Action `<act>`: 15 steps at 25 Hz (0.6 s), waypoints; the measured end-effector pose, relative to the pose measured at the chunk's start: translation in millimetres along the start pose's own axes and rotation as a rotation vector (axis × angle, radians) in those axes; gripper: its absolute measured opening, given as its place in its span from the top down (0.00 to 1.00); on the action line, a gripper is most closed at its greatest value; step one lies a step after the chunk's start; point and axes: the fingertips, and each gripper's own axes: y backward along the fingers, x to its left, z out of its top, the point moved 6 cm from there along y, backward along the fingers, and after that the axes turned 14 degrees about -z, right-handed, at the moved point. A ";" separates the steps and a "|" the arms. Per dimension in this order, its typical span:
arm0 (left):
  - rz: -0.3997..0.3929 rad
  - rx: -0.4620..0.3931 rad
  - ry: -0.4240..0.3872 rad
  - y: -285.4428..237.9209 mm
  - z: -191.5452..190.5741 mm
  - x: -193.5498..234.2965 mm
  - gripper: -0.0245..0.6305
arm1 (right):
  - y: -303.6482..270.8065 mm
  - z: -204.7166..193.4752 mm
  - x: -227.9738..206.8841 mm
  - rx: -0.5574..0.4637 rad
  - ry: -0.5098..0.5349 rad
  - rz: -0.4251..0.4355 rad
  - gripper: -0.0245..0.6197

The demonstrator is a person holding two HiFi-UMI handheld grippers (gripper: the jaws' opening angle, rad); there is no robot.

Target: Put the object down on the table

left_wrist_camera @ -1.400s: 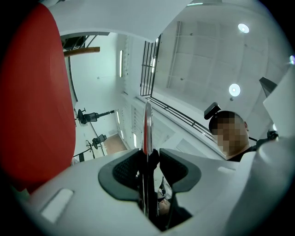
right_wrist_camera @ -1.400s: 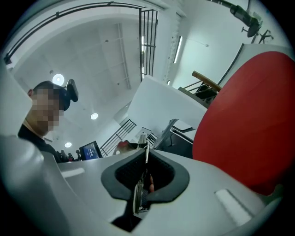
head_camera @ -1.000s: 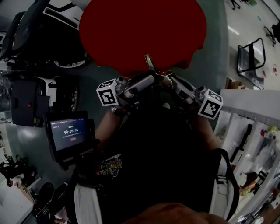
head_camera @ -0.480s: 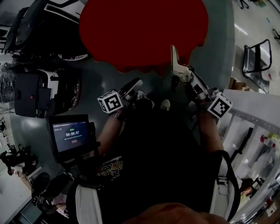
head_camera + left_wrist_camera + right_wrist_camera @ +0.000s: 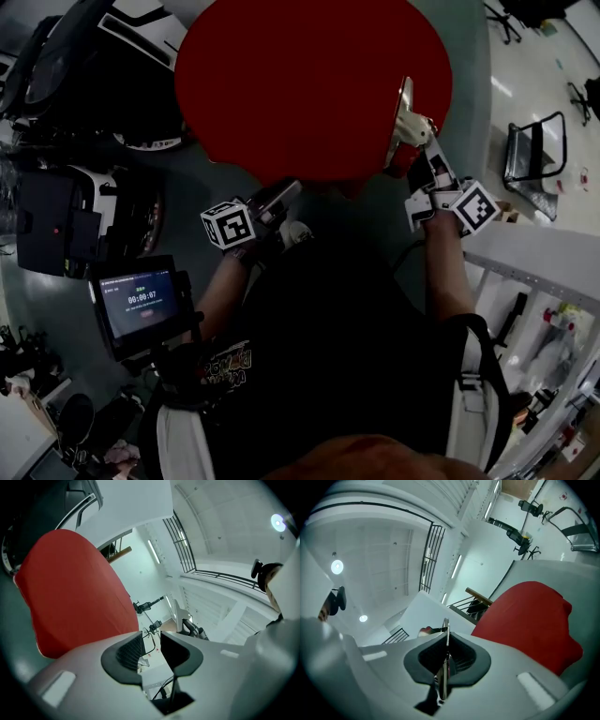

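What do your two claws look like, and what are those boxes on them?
The left claw and right claw are pale grey plastic with black ribbed pads. Each carries a white cube printed with black square markers. The person wears a black T-shirt.

The red table point(image 5: 300, 84) spreads wide ahead, its visible top open to reach from the person's side. Black equipment point(image 5: 84, 66) crowds its left, a mounted screen point(image 5: 141, 302) sits low at the left, and white shelving point(image 5: 534, 248) walls the right. A thin metal object point(image 5: 401, 117), pinched in the right gripper point(image 5: 415, 141), stands over the table's right rim.
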 end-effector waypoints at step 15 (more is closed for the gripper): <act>0.139 -0.226 0.049 44.4 -2.5 21.7 0.77 | -175.9 -33.0 -143.0 0.248 0.016 -0.299 0.95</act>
